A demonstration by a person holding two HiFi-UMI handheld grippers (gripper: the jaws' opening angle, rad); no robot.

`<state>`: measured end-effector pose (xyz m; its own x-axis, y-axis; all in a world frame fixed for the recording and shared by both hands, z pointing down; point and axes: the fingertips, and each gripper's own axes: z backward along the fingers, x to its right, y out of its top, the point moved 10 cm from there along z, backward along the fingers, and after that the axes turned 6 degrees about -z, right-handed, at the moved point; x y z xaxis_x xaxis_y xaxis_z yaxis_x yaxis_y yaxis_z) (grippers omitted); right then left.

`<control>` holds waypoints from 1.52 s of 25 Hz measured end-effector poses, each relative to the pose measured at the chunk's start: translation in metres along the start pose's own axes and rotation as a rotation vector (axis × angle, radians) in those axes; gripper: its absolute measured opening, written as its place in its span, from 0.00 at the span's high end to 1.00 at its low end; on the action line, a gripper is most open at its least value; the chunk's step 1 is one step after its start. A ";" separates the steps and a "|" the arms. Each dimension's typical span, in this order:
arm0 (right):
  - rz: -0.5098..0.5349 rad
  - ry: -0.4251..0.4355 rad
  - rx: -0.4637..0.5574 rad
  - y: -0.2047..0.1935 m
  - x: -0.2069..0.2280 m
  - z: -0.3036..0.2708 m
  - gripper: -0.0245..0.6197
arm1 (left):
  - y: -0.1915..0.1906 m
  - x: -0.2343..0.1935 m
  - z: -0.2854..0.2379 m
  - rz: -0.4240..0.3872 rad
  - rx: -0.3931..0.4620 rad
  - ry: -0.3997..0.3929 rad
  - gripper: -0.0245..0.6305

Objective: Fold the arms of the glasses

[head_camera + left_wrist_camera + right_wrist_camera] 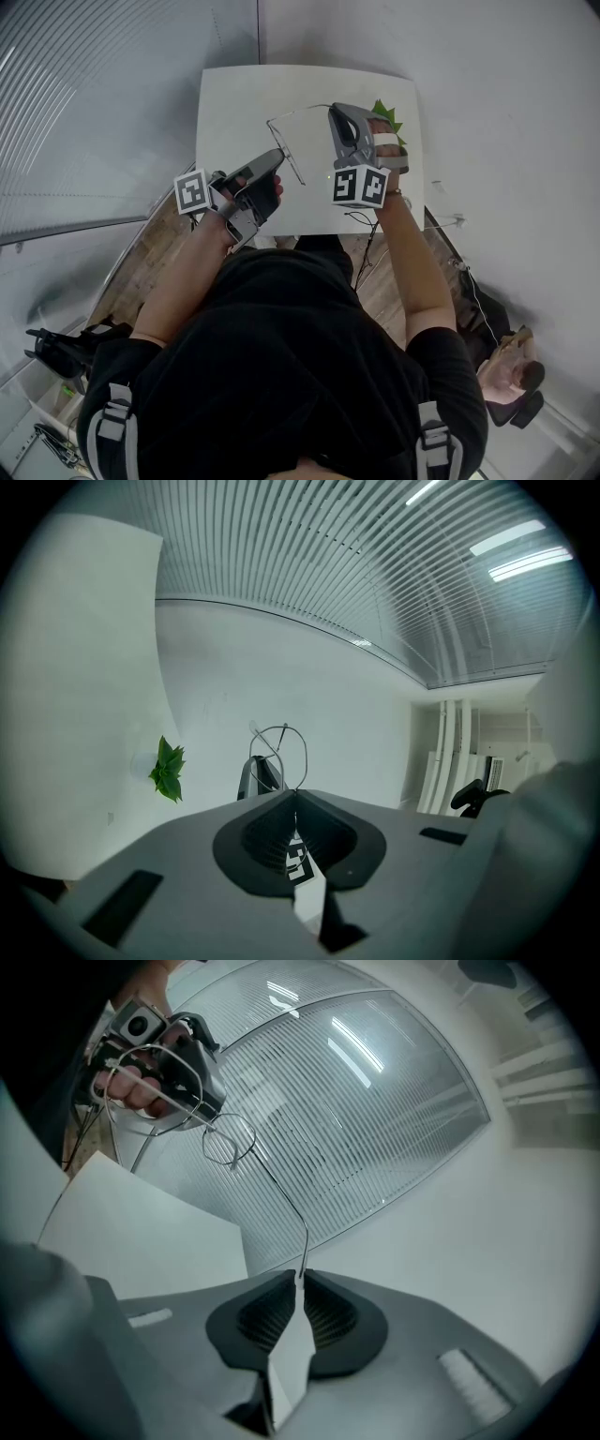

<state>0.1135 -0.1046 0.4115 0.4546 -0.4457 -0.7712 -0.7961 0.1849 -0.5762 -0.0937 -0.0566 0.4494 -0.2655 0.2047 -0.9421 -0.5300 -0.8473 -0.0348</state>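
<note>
- Two tools carry one pair of thin metal wire-rimmed glasses [230, 1138] in the air between them, above a white rectangular tabletop [234, 112].
- On the person's left, the left tool [296, 794] has its jaws brought together on the front of the frame. A wire lens loop rises just beyond its tips.
- On the other side, the right tool [302, 1279] has its jaws nearly together, pinching the curved end of one long temple arm [281, 1196]. That wire runs straight out from the tips toward the lens loops.
- Both tools face each other across the glasses, with the frame front at the left tool's tips and the arm's end at the right tool's tips.
- A small green spiky-leaved plant [386, 117] sits on the tabletop just past the right tool, clear of the glasses.
- Progress, as I judge it: early. The grips are set, but the held arm stands stretched out from the front, so it is not yet folded.
- Left to do: swing this arm in against the lenses, then deal with the second arm. Whether that second arm is already folded, I cannot tell.
</note>
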 end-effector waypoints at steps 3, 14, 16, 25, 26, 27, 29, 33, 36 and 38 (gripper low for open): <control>0.003 -0.002 -0.001 0.001 0.000 0.002 0.90 | 0.000 0.000 0.000 -0.001 0.004 0.004 0.94; 0.005 0.003 -0.006 0.004 -0.007 0.005 0.90 | 0.005 -0.002 0.003 -0.005 0.036 0.030 0.94; 0.004 0.005 -0.005 0.003 -0.007 0.005 0.90 | 0.006 -0.003 0.002 -0.004 0.047 0.034 0.94; 0.013 0.013 0.006 0.009 -0.015 0.006 0.90 | 0.017 -0.004 0.004 -0.016 0.082 0.051 0.94; 0.011 0.015 0.007 0.009 -0.016 0.006 0.90 | 0.017 -0.004 0.004 -0.016 0.085 0.053 0.94; 0.010 0.018 0.007 0.009 -0.018 0.007 0.90 | 0.018 -0.004 0.005 -0.016 0.088 0.056 0.94; 0.008 0.025 0.010 0.010 -0.020 0.009 0.90 | 0.018 -0.005 0.005 -0.018 0.093 0.060 0.95; 0.006 0.039 0.016 0.012 -0.027 0.011 0.90 | 0.021 -0.006 0.007 -0.022 0.103 0.067 0.94; 0.006 0.047 0.025 0.014 -0.031 0.013 0.90 | 0.023 -0.006 0.009 -0.029 0.111 0.071 0.94; 0.004 0.051 0.030 0.015 -0.033 0.015 0.90 | 0.024 -0.007 0.010 -0.031 0.115 0.073 0.94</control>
<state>0.0922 -0.0738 0.4245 0.4293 -0.4891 -0.7592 -0.7853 0.2131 -0.5813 -0.1124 -0.0734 0.4580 -0.1907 0.1899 -0.9631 -0.6273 -0.7783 -0.0292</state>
